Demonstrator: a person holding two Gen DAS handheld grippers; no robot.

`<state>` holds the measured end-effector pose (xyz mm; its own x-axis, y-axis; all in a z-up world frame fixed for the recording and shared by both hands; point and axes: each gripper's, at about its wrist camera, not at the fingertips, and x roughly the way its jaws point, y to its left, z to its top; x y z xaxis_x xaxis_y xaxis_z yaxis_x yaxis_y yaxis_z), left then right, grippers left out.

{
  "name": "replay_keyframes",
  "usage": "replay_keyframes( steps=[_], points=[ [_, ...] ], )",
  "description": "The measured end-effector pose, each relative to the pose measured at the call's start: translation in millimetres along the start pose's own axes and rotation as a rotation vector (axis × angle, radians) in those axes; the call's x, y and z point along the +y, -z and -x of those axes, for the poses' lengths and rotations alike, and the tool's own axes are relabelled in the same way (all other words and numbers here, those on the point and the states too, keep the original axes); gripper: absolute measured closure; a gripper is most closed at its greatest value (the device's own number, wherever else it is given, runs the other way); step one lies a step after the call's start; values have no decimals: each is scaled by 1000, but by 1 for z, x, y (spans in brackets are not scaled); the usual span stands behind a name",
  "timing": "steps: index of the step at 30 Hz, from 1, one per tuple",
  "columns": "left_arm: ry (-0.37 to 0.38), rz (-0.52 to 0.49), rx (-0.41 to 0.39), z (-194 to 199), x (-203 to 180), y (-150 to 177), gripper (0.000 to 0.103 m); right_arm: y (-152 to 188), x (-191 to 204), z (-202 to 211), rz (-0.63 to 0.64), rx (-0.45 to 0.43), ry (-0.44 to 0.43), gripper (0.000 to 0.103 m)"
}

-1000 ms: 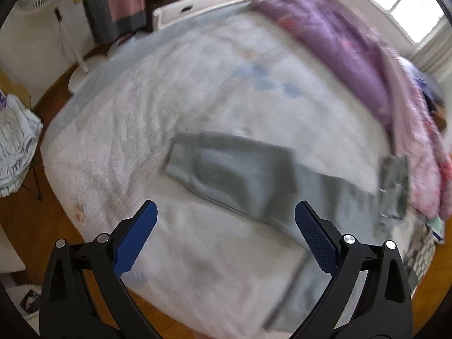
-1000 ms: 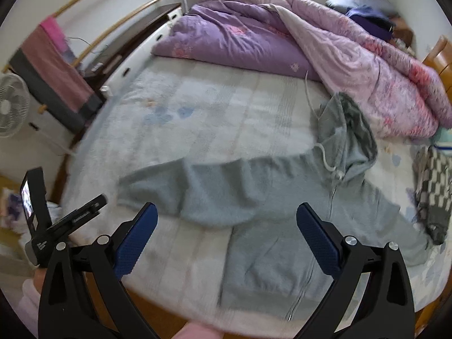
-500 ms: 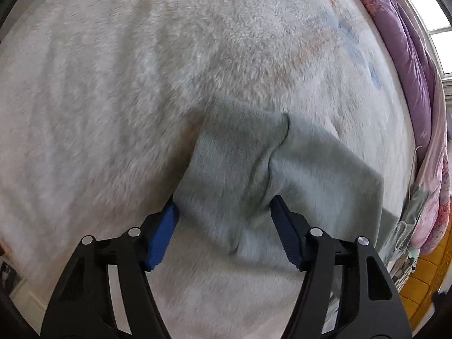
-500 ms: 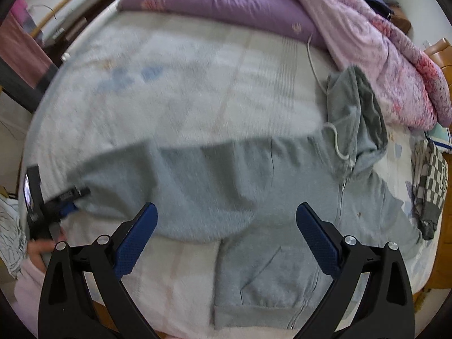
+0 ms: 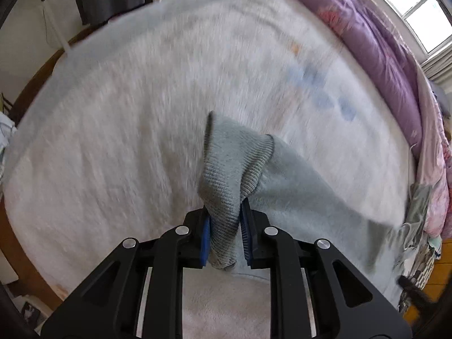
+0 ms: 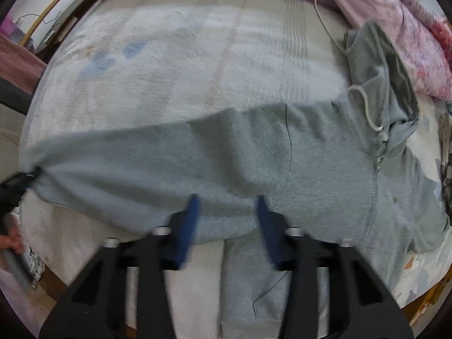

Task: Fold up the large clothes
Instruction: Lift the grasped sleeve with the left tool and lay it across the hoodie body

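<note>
A grey zip hoodie (image 6: pixel 325 169) lies spread on the white fleece bed cover (image 6: pixel 197 65), hood at the upper right, one sleeve stretched to the left. My left gripper (image 5: pixel 225 220) is shut on the ribbed cuff (image 5: pixel 228 169) of that sleeve and holds it lifted off the bed; it also shows at the left edge of the right wrist view (image 6: pixel 17 182). My right gripper (image 6: pixel 226 206) is partly closed, its blue pads (image 6: pixel 189 220) astride the sleeve's lower edge near the armpit; blur hides whether they pinch the cloth.
A purple and pink quilt (image 5: pixel 395 65) is heaped along the far side of the bed. A white cord (image 6: pixel 325 22) lies by the hood. A checked cloth (image 5: pixel 423 260) lies at the bed's right edge. Wooden floor (image 5: pixel 17 254) lies below the near left edge.
My left gripper has closed on the sleeve cuff and lifted it. My right gripper has moved down onto the sleeve near the armpit and its jaws have narrowed.
</note>
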<state>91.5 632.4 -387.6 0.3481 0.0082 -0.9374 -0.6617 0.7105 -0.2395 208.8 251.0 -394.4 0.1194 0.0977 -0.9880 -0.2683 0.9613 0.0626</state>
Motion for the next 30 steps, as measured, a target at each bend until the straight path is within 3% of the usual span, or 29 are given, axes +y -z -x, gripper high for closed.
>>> replay_keyframes(
  steps=[2, 8, 12, 16, 21, 30],
  points=[
    [-21, -48, -19, 16, -9, -8, 85, 0, -13, -17, -36, 6, 7, 91],
    [-118, -142, -24, 45, -48, -10, 85, 9, -57, -63, -217, 55, -77, 102],
    [-161, -160, -32, 65, -70, -7, 85, 17, -69, -84, -289, 81, -131, 102],
    [-289, -205, -30, 88, -111, 3, 85, 20, -69, -90, -272, 81, -147, 102],
    [-351, -275, -89, 123, -168, 23, 85, 23, -76, -95, -264, 81, -201, 102],
    [-344, -439, -174, 167, -320, 87, 85, 31, -105, -101, -229, 92, -366, 102]
  ],
)
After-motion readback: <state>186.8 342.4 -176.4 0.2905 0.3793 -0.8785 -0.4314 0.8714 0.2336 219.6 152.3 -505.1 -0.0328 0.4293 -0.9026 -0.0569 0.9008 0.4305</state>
